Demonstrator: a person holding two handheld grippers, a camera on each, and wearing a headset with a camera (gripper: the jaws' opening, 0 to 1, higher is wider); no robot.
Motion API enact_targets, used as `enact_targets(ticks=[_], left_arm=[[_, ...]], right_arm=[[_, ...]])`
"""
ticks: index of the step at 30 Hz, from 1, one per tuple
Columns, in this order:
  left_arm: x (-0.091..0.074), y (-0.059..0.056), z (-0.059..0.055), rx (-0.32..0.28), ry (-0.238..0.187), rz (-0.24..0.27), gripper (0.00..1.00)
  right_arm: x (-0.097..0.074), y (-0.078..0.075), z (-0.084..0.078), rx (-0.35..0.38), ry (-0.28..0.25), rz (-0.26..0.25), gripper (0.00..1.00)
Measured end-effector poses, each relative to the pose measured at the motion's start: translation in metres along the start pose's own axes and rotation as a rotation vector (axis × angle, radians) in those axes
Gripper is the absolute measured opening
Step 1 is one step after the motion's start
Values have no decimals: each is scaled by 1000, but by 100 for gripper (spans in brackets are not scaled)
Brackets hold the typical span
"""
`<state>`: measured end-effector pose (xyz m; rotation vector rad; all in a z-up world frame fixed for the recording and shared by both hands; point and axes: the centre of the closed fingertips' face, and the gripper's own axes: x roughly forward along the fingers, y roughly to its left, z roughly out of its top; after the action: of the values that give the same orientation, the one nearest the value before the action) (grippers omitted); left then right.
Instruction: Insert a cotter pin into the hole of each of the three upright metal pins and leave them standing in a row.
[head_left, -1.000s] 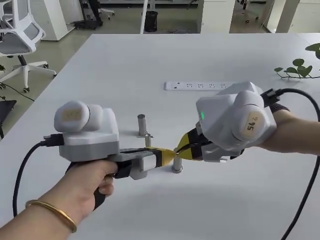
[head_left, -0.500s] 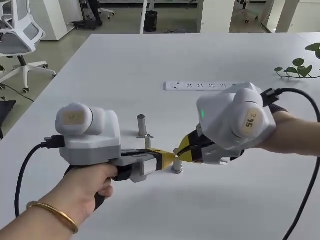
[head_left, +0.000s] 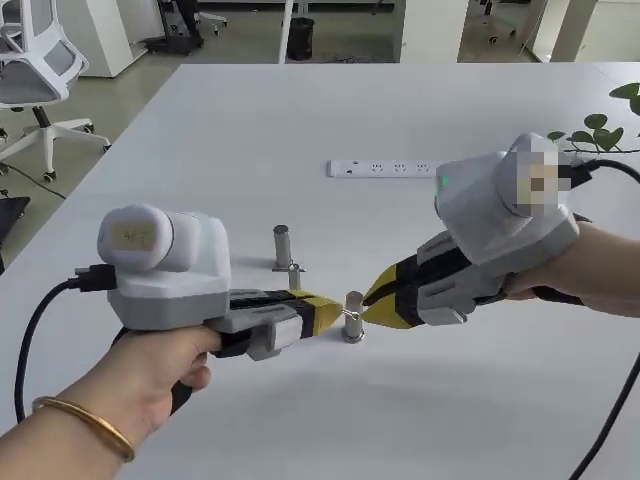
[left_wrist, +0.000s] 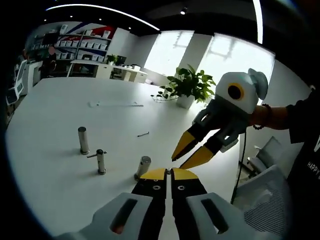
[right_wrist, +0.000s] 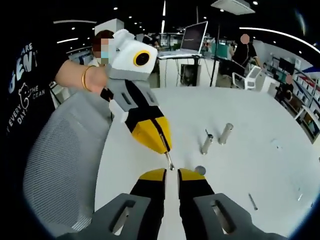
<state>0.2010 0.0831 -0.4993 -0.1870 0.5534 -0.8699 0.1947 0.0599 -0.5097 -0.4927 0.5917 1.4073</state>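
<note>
Head view: the left gripper (head_left: 328, 311) comes in level from the lower left of the frame, held by a hand (head_left: 165, 365) with a gold bangle (head_left: 85, 428) on the wrist. The right gripper (head_left: 372, 298) slants down from the right edge. Their yellow tips face each other in mid-frame, with the near metal pin (head_left: 353, 318) upright between them.

In the right gripper view the left gripper's jaws are pinched on a cotter pin (right_wrist: 169, 160), which juts from the tips just above that metal pin. The right gripper's jaws stand a narrow gap apart with nothing between them.

Further up and left in the head view, the middle metal pin (head_left: 294, 276) carries a fitted cotter pin (left_wrist: 93, 155) through it. The far metal pin (head_left: 282, 244) stands upright beyond it.

The white table (head_left: 250, 120) also holds a power strip (head_left: 395, 170) and a spare cotter pin (left_wrist: 143, 134). A plant (head_left: 598, 135) sits at the right edge and an office chair (head_left: 30, 80) at upper left.

In the head view the held cotter pin is too thin to make out, and whether it touches the hole cannot be told.
</note>
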Motion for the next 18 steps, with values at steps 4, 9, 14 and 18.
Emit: enact_targets(ticks=[4, 9, 14, 18], left_arm=[[-2, -6, 0, 50, 0, -35, 0], [-5, -15, 1, 99, -11, -85, 0], [-6, -23, -1, 137, -6, -125, 0], [-9, -29, -2, 148, -18, -159, 0]], right_arm=[[0, 8, 2, 95, -57, 67, 9], [-2, 14, 3, 173, -105, 132, 10], [-5, 22, 3, 208, -132, 192, 10], [-7, 30, 1, 228, -145, 233, 10]])
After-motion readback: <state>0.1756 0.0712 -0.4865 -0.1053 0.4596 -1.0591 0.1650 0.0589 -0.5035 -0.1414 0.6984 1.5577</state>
